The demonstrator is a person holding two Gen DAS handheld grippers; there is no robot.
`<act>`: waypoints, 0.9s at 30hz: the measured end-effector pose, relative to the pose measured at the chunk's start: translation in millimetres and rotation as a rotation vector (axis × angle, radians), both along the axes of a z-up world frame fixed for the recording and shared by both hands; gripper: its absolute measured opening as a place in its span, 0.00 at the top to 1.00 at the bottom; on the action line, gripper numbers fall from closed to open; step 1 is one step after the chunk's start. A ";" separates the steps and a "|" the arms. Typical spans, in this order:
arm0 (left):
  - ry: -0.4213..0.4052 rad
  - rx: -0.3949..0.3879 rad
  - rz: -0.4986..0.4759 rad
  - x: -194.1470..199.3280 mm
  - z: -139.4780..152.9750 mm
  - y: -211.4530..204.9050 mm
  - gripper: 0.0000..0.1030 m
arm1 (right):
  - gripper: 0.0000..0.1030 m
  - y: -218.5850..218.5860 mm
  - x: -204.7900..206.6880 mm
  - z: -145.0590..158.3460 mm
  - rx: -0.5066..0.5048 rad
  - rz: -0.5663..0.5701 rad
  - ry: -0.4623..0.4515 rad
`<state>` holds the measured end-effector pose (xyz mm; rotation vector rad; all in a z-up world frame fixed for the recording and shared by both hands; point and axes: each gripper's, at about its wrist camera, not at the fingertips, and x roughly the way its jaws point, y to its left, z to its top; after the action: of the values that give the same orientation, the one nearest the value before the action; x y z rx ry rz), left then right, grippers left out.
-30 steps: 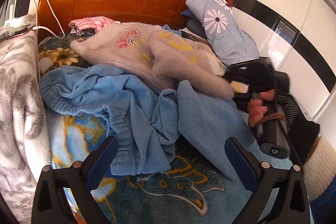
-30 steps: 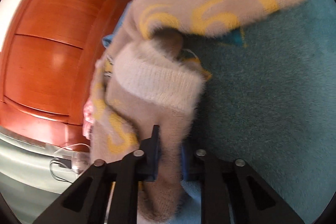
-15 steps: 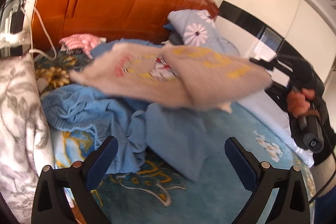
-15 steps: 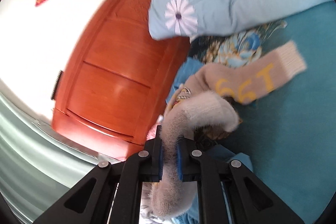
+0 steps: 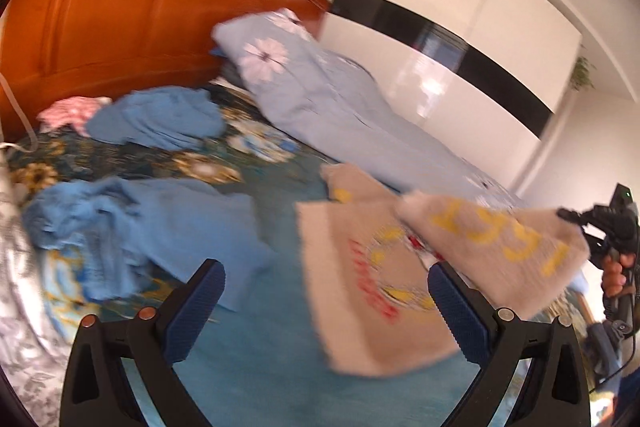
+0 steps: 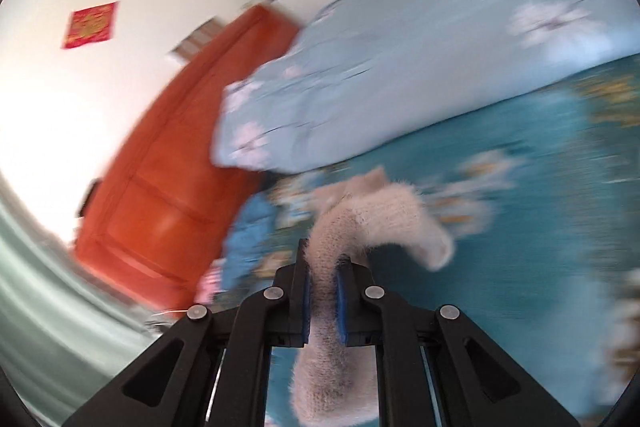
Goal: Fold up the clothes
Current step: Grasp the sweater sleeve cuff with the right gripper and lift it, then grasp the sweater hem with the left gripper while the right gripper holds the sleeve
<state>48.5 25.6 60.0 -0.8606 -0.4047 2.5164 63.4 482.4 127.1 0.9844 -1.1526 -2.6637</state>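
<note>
— Over the bed (image 5: 280, 367), where was the sweater (image 5: 372, 291) at that point?

— It hung in the air off to the right of the left gripper (image 5: 326, 301), well clear of the teal blanket (image 6: 520, 267). The right gripper (image 6: 322, 301) had it: its fingers were pinched narrow on a fuzzy edge of the knit, with cloth spilling out both above and below the pads.

— And the left one?

— Its fingers stood wide with nothing between them. The sweater's body passed behind the right-hand finger but didn't look touched by it.

— Which way did the thing run?

— Its long side sloped from the held end, high by the person's hand (image 5: 616, 271) at the far right, down toward the middle of the bed. One sleeve (image 5: 496, 247) with yellow figures lay across the top. So I'd judge the free lower edge was nearer the left gripper, which would be the one to catch it before spreading it flat.

— Any baskets or boxes?

— None that I could see. Just loose blue clothes (image 5: 132, 223) on the left, another blue heap (image 5: 160, 119) by the headboard (image 5: 120, 7), and a flowered quilt (image 5: 340, 107).
</note>
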 end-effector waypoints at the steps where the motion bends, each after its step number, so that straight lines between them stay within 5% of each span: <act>1: -0.010 -0.003 -0.026 -0.7 -1.0 13.5 0.00 | 0.90 19.2 16.4 -0.4 0.028 -0.038 -0.020; 6: -0.057 -0.020 -0.190 -13.9 -5.0 93.6 0.00 | 0.90 106.3 83.3 -13.8 0.172 -0.239 -0.159; 10: -0.071 -0.085 -0.338 -40.8 -12.9 172.3 0.00 | 0.90 120.8 105.6 -43.4 0.128 -0.228 -0.154; 14: -0.181 -0.136 -0.412 -86.6 -41.9 228.9 0.00 | 0.89 117.0 120.6 -60.9 0.105 -0.164 -0.089; 20: -0.355 -0.156 -0.377 -160.7 -96.8 247.4 0.01 | 0.89 99.5 148.4 -65.3 0.175 -0.085 -0.066; 27: -0.427 -0.136 -0.424 -191.7 -122.1 261.8 0.02 | 0.88 140.7 125.1 -71.6 0.236 -0.233 -0.133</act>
<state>-143.2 287.3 -62.1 -1.3827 -0.1571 1.9830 188.6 623.1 55.4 1.1432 -1.0520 -3.0159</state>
